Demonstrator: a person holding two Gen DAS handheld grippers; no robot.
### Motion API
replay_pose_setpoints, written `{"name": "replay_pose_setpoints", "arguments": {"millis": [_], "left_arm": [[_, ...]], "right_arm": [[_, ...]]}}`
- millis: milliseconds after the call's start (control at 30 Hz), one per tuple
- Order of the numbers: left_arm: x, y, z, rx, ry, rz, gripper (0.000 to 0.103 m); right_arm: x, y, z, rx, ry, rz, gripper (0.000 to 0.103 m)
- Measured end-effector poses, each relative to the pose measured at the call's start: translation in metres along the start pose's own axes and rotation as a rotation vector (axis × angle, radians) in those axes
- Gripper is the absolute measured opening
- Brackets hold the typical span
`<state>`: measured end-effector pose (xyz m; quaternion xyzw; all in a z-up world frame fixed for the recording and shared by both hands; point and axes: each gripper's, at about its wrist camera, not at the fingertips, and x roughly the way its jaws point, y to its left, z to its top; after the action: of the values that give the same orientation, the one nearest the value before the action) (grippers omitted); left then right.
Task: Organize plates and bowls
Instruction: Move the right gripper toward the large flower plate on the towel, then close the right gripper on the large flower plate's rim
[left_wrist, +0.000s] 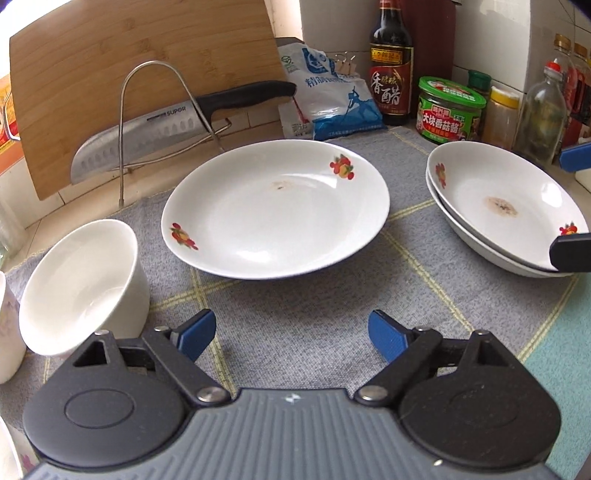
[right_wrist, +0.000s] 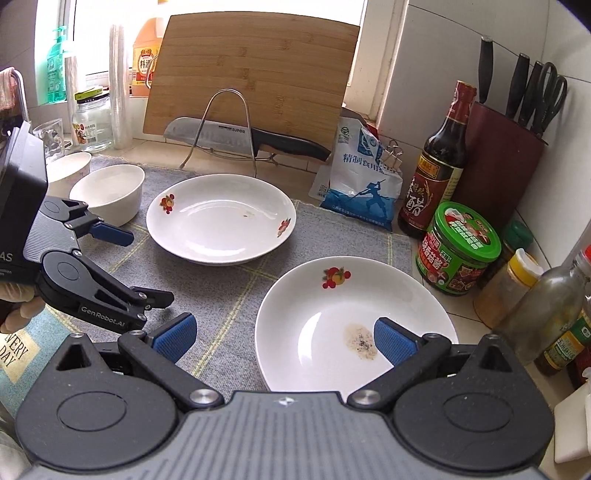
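A white flowered plate (left_wrist: 275, 210) lies alone on the grey mat; it also shows in the right wrist view (right_wrist: 221, 218). Two more such plates sit stacked at the right (left_wrist: 498, 206), seen close below my right gripper (right_wrist: 347, 321). A white bowl (left_wrist: 83, 284) stands at the left, also in the right wrist view (right_wrist: 109, 194), with a second bowl (right_wrist: 70, 166) behind it. My left gripper (left_wrist: 291, 334) is open and empty, before the single plate. My right gripper (right_wrist: 283, 338) is open over the stack's near rim, one pad (right_wrist: 391, 341) above the top plate.
A bamboo cutting board (right_wrist: 251, 74) and a knife (right_wrist: 236, 138) rest on a wire rack at the back. A salt bag (right_wrist: 360, 184), vinegar bottle (right_wrist: 439, 166), green-lidded jar (right_wrist: 460, 247), spice bottles and a knife block (right_wrist: 498, 158) crowd the right. Jars and glasses stand at the back left.
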<state>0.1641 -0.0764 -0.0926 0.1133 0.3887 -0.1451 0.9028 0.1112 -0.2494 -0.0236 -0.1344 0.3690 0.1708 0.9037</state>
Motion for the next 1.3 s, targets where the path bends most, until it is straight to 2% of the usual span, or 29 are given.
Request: {"name": "replay_pose_setpoints", "arguments": {"millis": [167, 233, 467, 900, 1300], "left_arm": [[0.008, 0.003, 0.001, -0.057, -0.017, 0.002, 0.097], [0.013, 0.003, 0.003, -0.081, -0.012, 0.011, 0.103], [0.019, 0.003, 0.006, -0.144, -0.022, 0.034, 0.103], [0.03, 0.004, 0.015, -0.174, -0.054, 0.058, 0.103], [0.03, 0.005, 0.013, -0.15, -0.1, 0.043, 0.103]], "right_arm": [[0.01, -0.002, 0.011, -0.03, 0.014, 0.039, 0.103], [0.015, -0.006, 0.015, -0.031, 0.02, 0.062, 0.103], [0.039, -0.021, 0.037, -0.051, 0.038, 0.184, 0.103], [0.102, -0.027, 0.087, -0.204, 0.091, 0.362, 0.103], [0.172, -0.022, 0.127, -0.309, 0.152, 0.441, 0.103]]}}
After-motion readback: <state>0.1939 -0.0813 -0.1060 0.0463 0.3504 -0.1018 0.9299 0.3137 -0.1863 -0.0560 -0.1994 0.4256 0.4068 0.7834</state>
